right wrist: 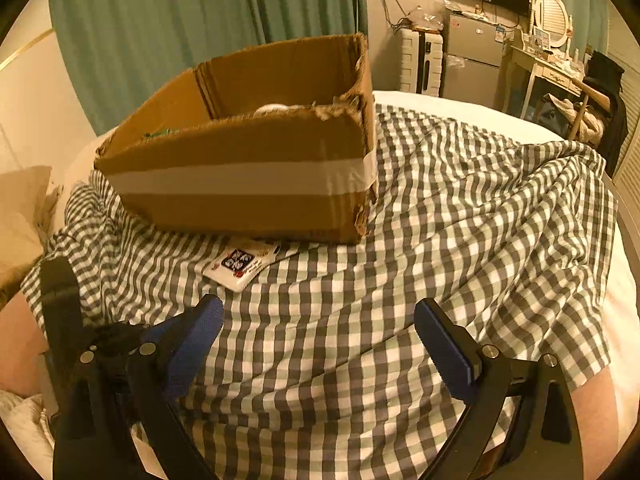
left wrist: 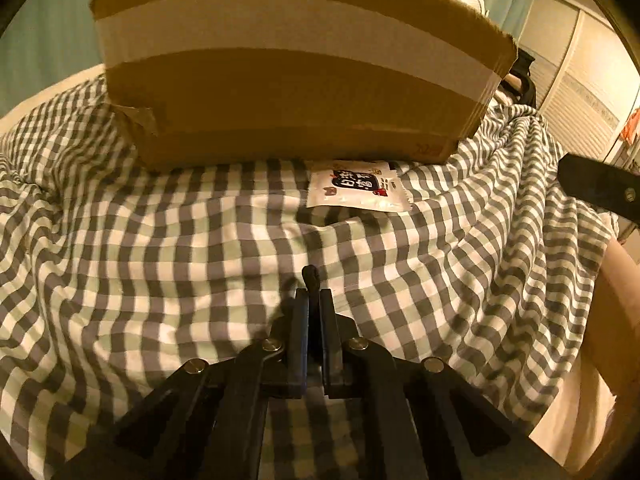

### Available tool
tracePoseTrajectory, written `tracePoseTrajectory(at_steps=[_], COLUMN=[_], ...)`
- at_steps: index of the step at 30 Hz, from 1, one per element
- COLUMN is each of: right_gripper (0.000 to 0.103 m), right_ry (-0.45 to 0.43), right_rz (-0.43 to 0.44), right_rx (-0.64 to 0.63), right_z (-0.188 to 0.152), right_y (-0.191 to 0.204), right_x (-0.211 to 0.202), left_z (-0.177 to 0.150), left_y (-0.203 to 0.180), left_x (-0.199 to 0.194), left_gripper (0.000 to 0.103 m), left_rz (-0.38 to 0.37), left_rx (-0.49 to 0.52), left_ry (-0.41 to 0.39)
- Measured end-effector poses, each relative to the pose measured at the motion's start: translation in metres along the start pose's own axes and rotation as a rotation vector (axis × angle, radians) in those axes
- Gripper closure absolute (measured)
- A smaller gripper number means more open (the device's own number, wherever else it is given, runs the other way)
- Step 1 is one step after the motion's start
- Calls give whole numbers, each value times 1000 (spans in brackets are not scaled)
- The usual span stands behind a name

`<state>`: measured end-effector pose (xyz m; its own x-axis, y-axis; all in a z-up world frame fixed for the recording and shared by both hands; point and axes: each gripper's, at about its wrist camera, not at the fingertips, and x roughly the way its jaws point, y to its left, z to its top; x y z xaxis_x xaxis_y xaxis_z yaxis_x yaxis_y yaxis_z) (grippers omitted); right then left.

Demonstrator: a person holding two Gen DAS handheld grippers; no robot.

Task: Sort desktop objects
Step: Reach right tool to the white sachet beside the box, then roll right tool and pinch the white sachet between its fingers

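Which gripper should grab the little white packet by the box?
Probably the right gripper: its jaws are open and empty. The left gripper is shut on a small dark thing. The packet lies against the cardboard box.

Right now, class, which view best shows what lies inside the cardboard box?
The right wrist view: it looks over the cardboard box rim at something pale inside. The left wrist view shows only its taped outer wall.
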<state>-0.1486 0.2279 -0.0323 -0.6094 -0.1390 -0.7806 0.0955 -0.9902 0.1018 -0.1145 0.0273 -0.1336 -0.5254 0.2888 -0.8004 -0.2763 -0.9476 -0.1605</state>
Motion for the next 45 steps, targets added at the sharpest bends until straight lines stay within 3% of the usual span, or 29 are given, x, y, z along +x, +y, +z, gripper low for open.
tracePoseTrajectory(at_steps=[10,15,23,28,35,40,45], right_gripper=[7,7,7,7,25,47,68], right_ry=[-26,-23,26,39,14,-5,-14], right_rz=[47,47,-6,-25,-72,-85,-46], right_rx=[-10,-36,-23,-24,-50,-42,-9], right_z=[-6,3,13,12,6,3,0], right_y=[29,53,72,81,89,82,71], right_x=[28,57,105,126,137,134,127], left_z=[-6,13,27,26,28,28,25], left_y=[40,64,66,83,97,99,98], left_x=[-38,-29,-17,-12,4,8,7], left_gripper=[99,98,98,98,98,98,98], left_rz=[23,38,53,50,38,38,40], left_rx=[-89,-181,-159,-203,-267,-275,-277], left_ry=[-100,-117,-140,-140,-132,-129,-131])
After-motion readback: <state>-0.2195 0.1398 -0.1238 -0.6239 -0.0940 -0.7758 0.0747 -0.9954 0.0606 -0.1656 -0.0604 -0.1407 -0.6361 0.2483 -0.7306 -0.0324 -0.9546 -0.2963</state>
